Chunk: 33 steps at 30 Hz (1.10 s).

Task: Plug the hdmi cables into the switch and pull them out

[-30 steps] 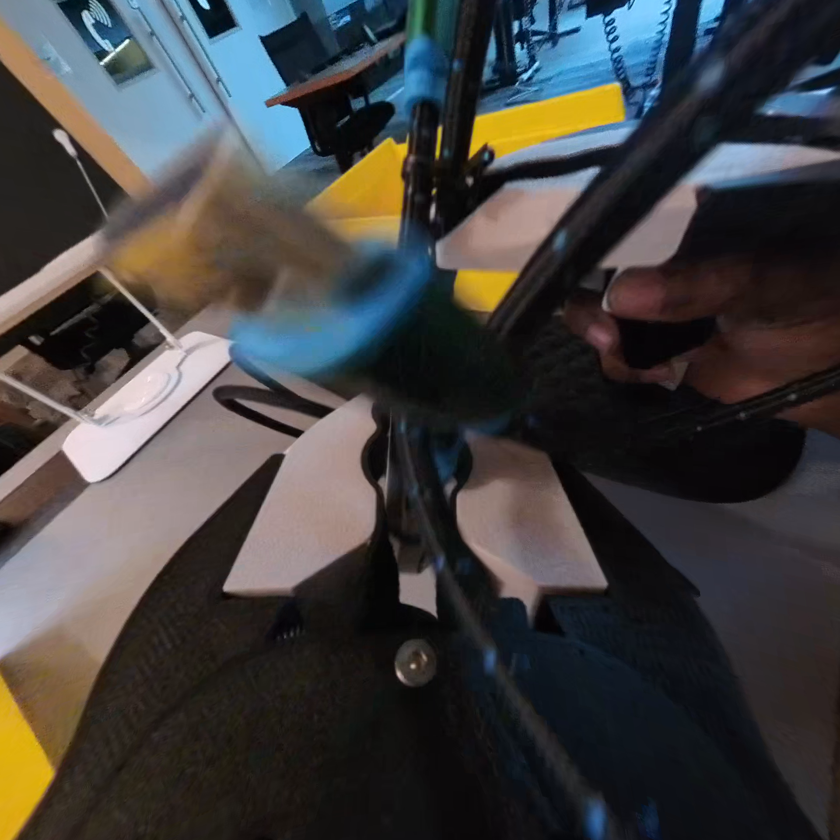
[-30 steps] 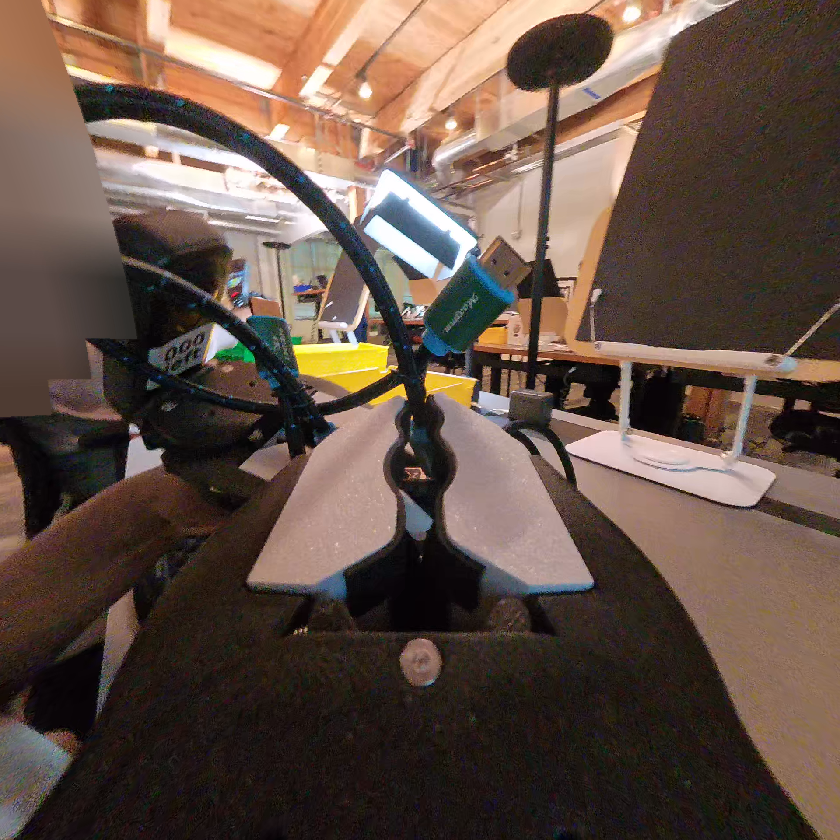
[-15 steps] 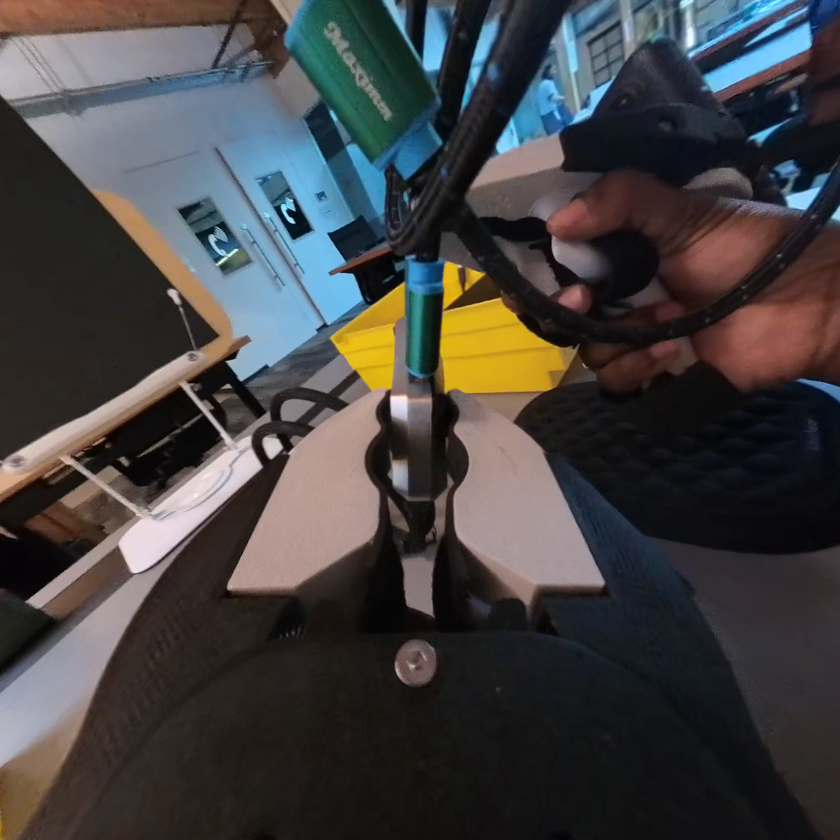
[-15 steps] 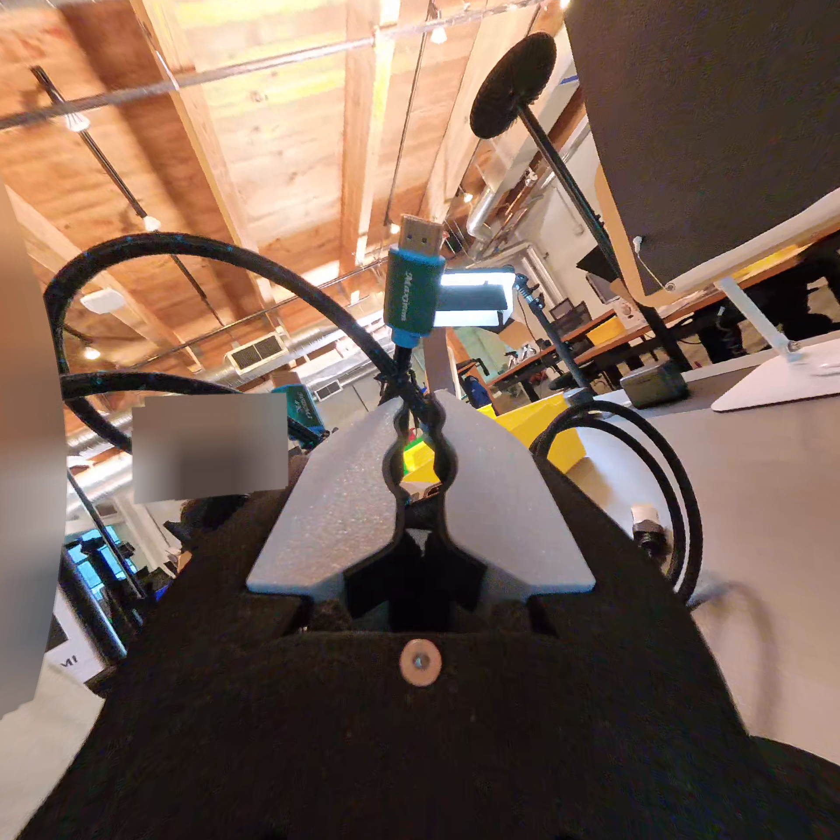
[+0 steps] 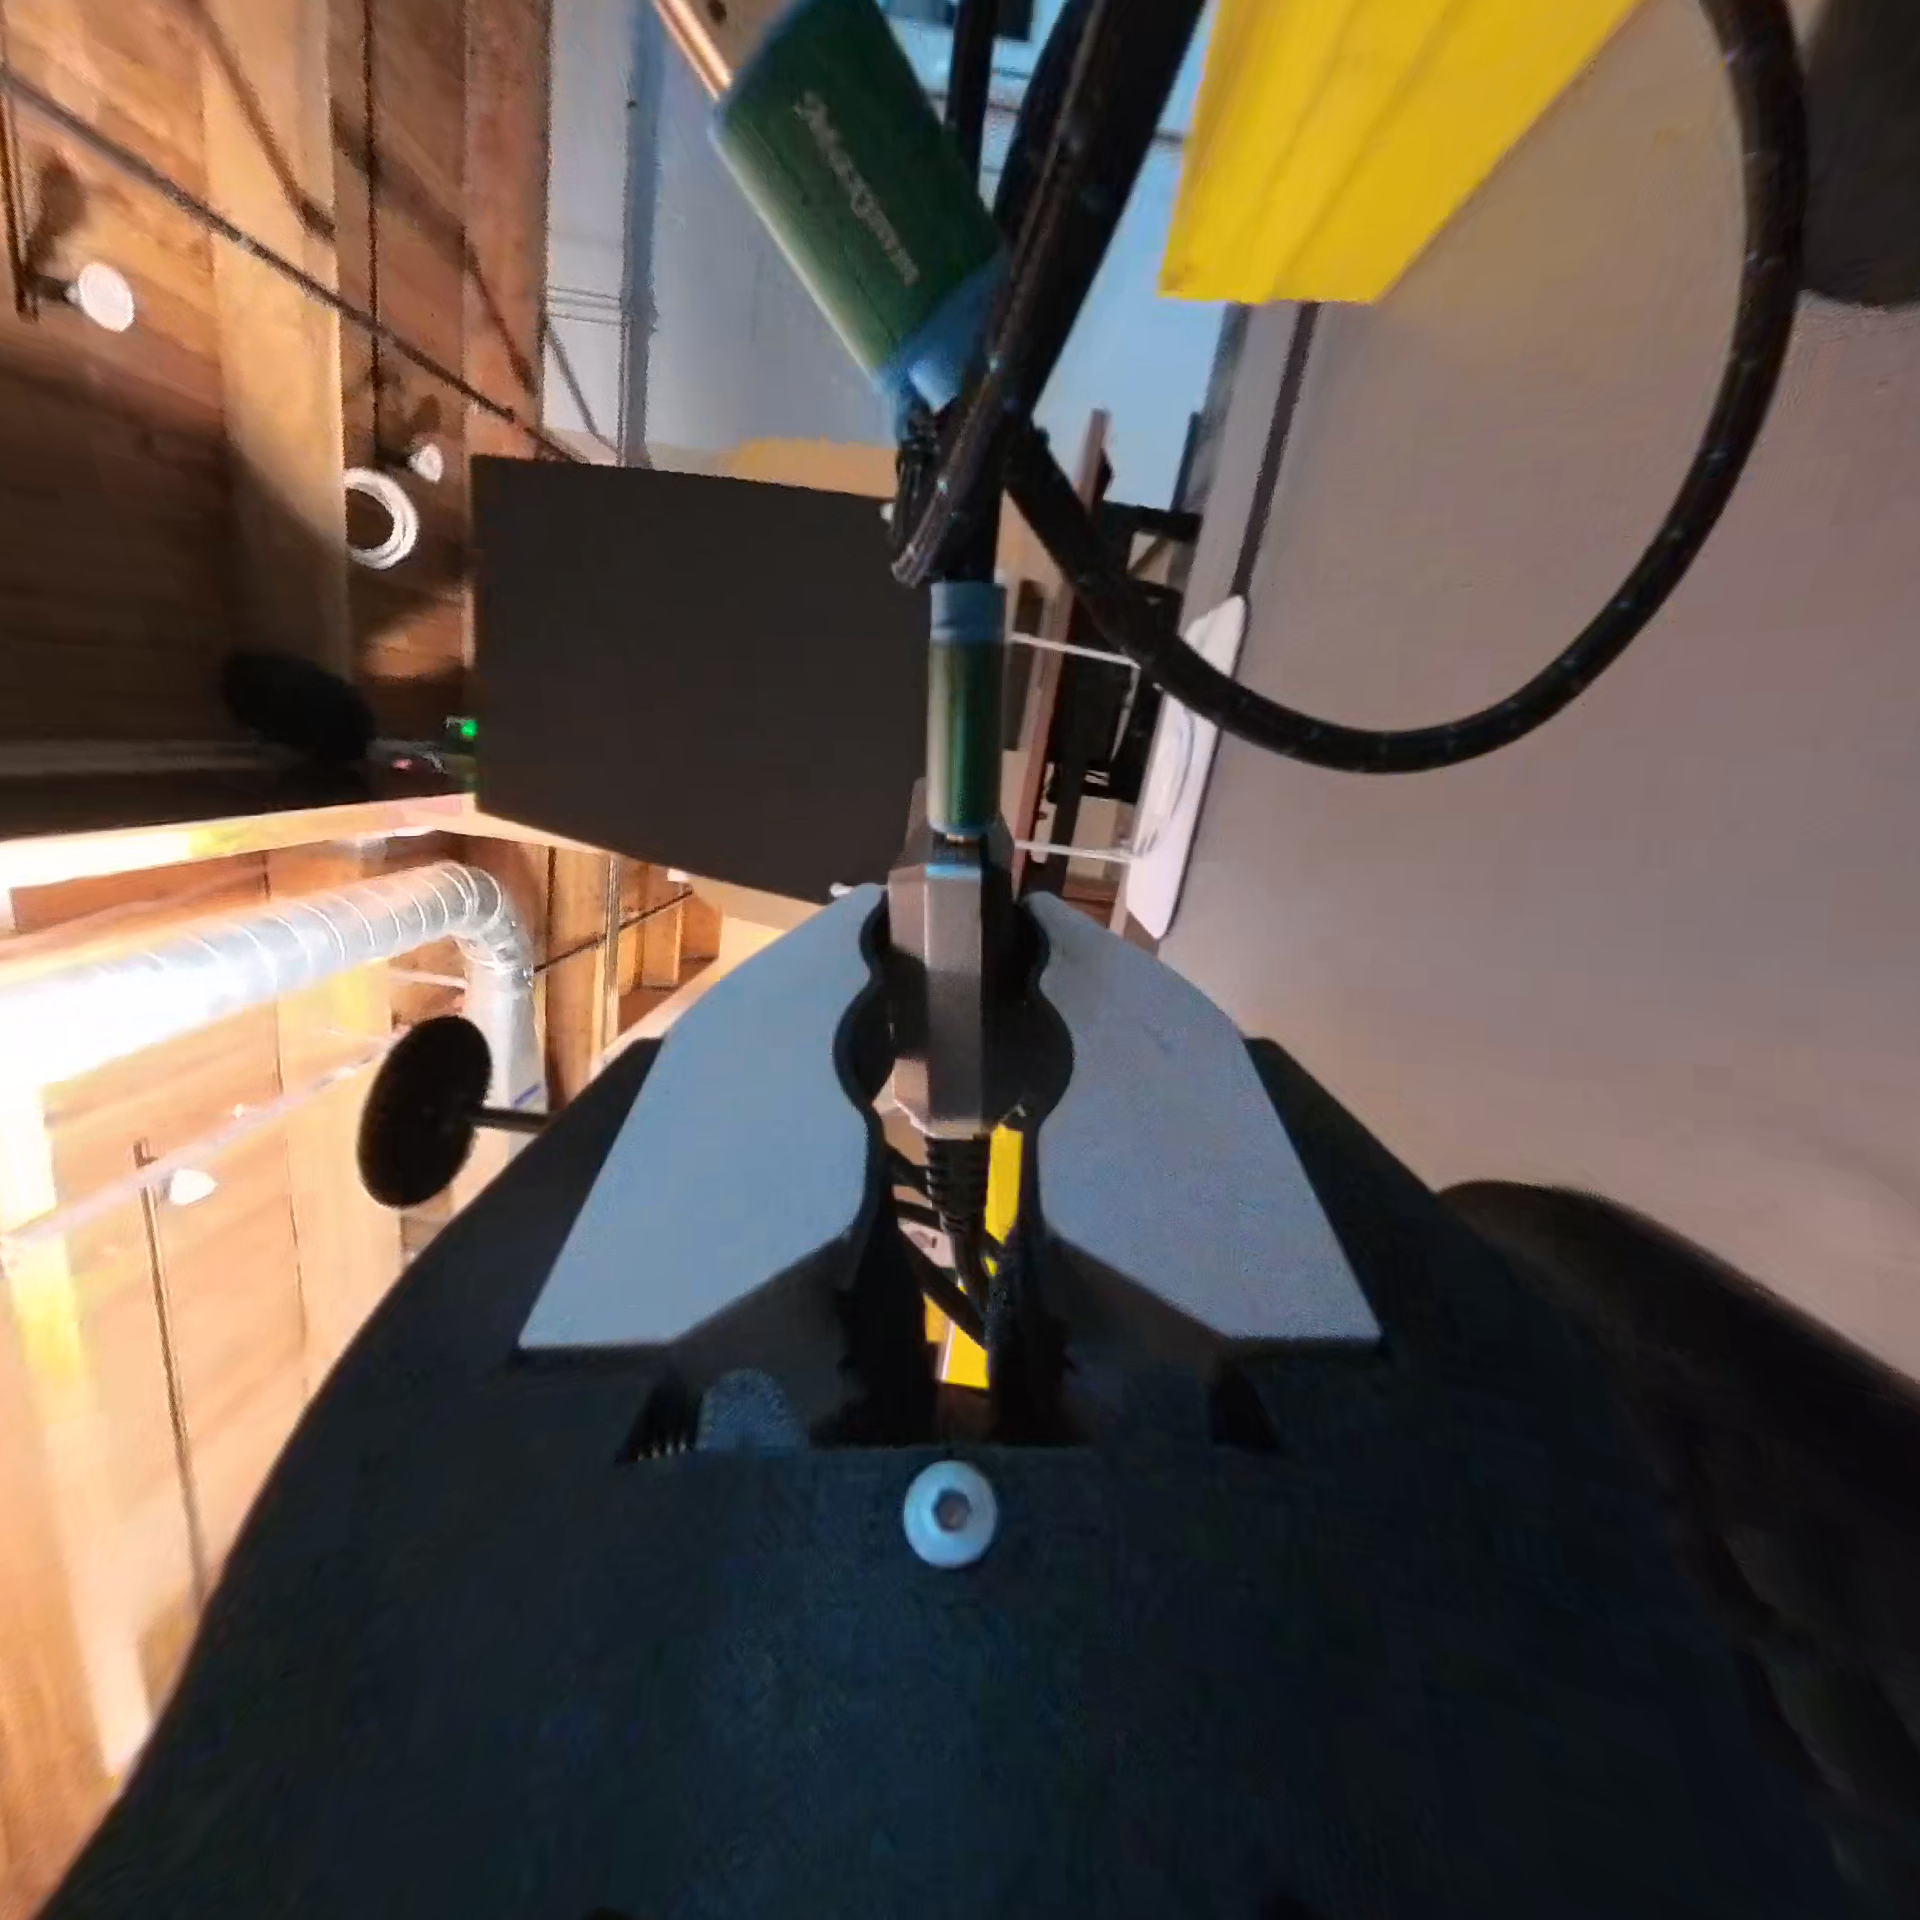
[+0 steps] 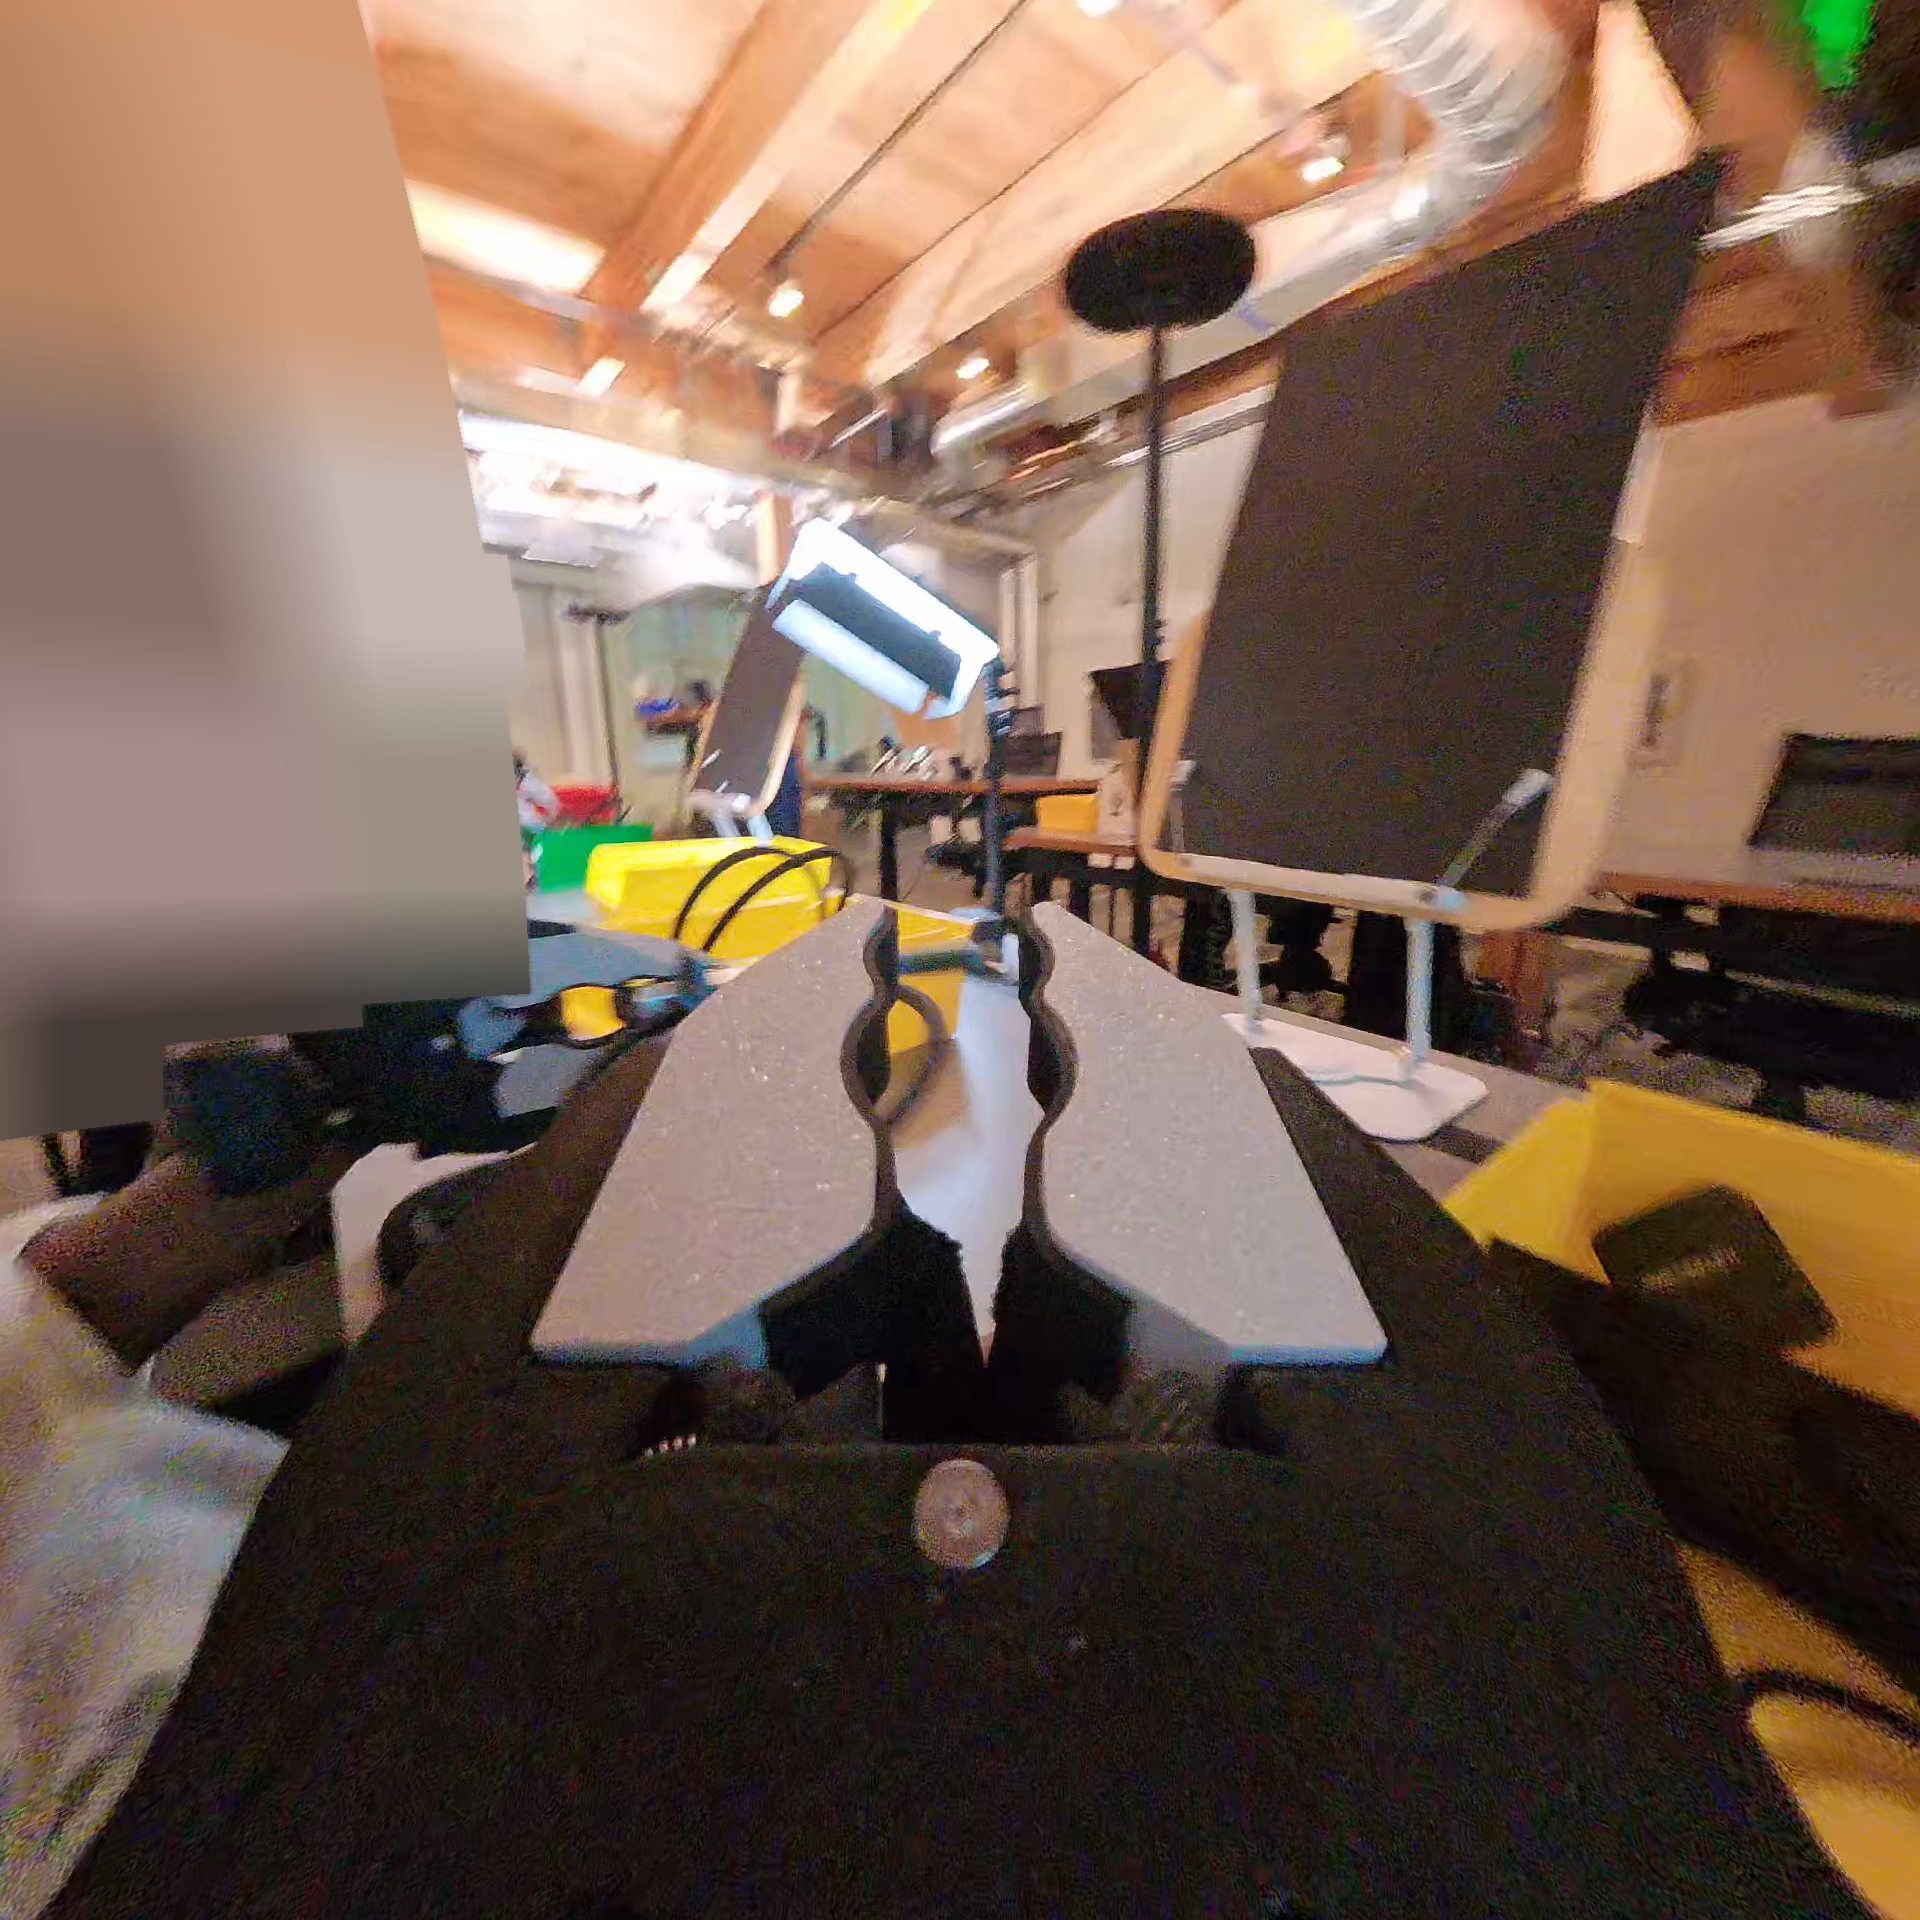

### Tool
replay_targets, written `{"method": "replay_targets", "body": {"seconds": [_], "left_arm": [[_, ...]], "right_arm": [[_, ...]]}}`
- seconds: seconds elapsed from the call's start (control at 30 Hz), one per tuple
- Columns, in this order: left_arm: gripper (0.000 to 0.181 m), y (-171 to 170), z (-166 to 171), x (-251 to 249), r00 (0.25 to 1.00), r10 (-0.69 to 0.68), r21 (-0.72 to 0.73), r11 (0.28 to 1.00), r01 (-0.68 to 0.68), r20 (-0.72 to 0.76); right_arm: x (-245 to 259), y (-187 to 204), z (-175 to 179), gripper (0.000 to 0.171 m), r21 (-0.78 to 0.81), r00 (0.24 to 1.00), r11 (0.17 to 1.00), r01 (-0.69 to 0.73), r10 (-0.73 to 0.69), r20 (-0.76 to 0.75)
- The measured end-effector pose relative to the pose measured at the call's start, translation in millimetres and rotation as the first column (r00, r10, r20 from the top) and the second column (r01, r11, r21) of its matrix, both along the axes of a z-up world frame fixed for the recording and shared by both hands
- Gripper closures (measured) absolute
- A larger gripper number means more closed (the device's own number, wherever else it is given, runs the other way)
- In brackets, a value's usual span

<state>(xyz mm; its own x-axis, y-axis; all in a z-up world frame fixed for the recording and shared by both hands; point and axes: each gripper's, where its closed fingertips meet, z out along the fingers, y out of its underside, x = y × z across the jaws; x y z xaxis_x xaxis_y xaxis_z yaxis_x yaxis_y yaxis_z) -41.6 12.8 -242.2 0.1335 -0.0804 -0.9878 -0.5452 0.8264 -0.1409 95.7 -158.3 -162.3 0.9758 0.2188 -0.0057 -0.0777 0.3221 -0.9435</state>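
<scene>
In the left wrist view my left gripper (image 5: 956,920) is shut on a small grey metal switch (image 5: 940,1023), held edge-on between the jaws. A green HDMI plug (image 5: 964,727) is seated in its far end. A short lead leaves its near end. A second green HDMI plug (image 5: 857,187) hangs loose above, not plugged in. Black braided cables (image 5: 1455,743) loop to the right. In the right wrist view my right gripper (image 6: 956,920) is open and empty, above the grey table (image 6: 966,1143). A black cable loop (image 6: 769,873) lies beyond it.
A yellow bin (image 6: 1714,1184) with a black device (image 6: 1704,1278) in it stands close on the right. Another yellow bin (image 6: 686,883) is at the back. A black panel on a white stand (image 6: 1403,623) stands at the table's far right. A blurred patch covers the left. My hands' fingertips stand some 25 cm from each other.
My right gripper has let go of the cable with the green plug and opened, and now points level over the table. My left gripper has rolled sideways, still holding the switch.
</scene>
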Motion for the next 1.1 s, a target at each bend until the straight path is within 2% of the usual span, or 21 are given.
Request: {"method": "replay_targets", "body": {"seconds": [0.03, 0.1, 0.2, 0.23, 0.33, 0.43, 0.53, 0.63, 0.8, 0.9, 0.97, 1.1], "left_arm": [[0.161, -0.7, -13.1, 1.1, 0.999, -0.001, 0.022, 1.0, 0.002, -0.051], [0.161, -5.3, -25.2, 4.0, 0.998, -0.01, 0.048, 0.999, 0.013, -0.059], [0.161, -11.0, -28.2, 1.0, 0.998, -0.039, 0.067, 0.997, 0.042, -0.046], [0.161, -12.6, -29.2, -0.1, 0.998, -0.048, 0.088, 0.995, 0.052, -0.049], [0.161, -14.1, -30.0, -3.3, 0.996, -0.068, 0.122, 0.99, 0.074, -0.059], [0.161, -16.0, -25.6, -1.8, 0.996, -0.065, 0.15, 0.986, 0.073, -0.057], [0.161, -22.3, -19.3, -0.4, 0.996, -0.078, 0.191, 0.978, 0.086, -0.046], [0.161, -31.1, -18.8, -1.3, 0.994, -0.103, 0.216, 0.97, 0.111, -0.048], [0.161, -40.0, -17.8, -8.7, 0.974, -0.221, 0.209, 0.955, 0.208, 0.042], [0.161, -51.4, -19.8, -5.5, 0.961, -0.271, 0.212, 0.944, 0.252, 0.063], [0.161, -56.3, -18.5, -3.8, 0.955, -0.287, 0.21, 0.941, 0.266, 0.073], [0.161, -58.3, -20.3, -1.8, 0.947, -0.308, 0.178, 0.941, 0.289, 0.089]], "right_arm": [[-25.8, 0.0, 6.8, 0.15, -0.045, 0.993, 0.998, -0.053, 0.057, 0.102], [-78.1, 11.4, 2.4, 0.15, -0.203, 0.943, 0.971, -0.129, 0.184, 0.279], [-131.7, 39.4, -49.0, 0.145, -0.557, 0.794, 0.821, -0.123, 0.418, 0.441], [-135.9, 49.9, -61.0, 0.146, -0.616, 0.753, 0.783, -0.081, 0.453, 0.477], [-133.2, 79.4, -64.5, 0.146, -0.662, 0.678, 0.748, 0.04, 0.466, 0.568], [-151.3, 91.1, -75.0, 0.145, -0.77, 0.625, 0.637, 0.028, 0.59, 0.511], [-145.4, 103.8, -96.0, 0.141, -0.809, 0.595, 0.562, 0.176, 0.594, 0.542], [-138.5, 106.6, -120.2, 0.147, -0.826, 0.582, 0.49, 0.278, 0.599, 0.551], [-148.1, 102.9, -119.2, 0.148, -0.79, 0.608, 0.585, 0.183, 0.564, 0.559], [-146.0, 93.4, -120.9, 0.148, -0.783, 0.601, 0.598, 0.171, 0.567, 0.563], [-145.4, 89.2, -118.9, 0.148, -0.8, 0.638, 0.589, 0.115, 0.574, 0.514], [-142.6, 88.2, -119.0, 0.148, -0.753, 0.636, 0.637, 0.164, 0.516, 0.575]]}}
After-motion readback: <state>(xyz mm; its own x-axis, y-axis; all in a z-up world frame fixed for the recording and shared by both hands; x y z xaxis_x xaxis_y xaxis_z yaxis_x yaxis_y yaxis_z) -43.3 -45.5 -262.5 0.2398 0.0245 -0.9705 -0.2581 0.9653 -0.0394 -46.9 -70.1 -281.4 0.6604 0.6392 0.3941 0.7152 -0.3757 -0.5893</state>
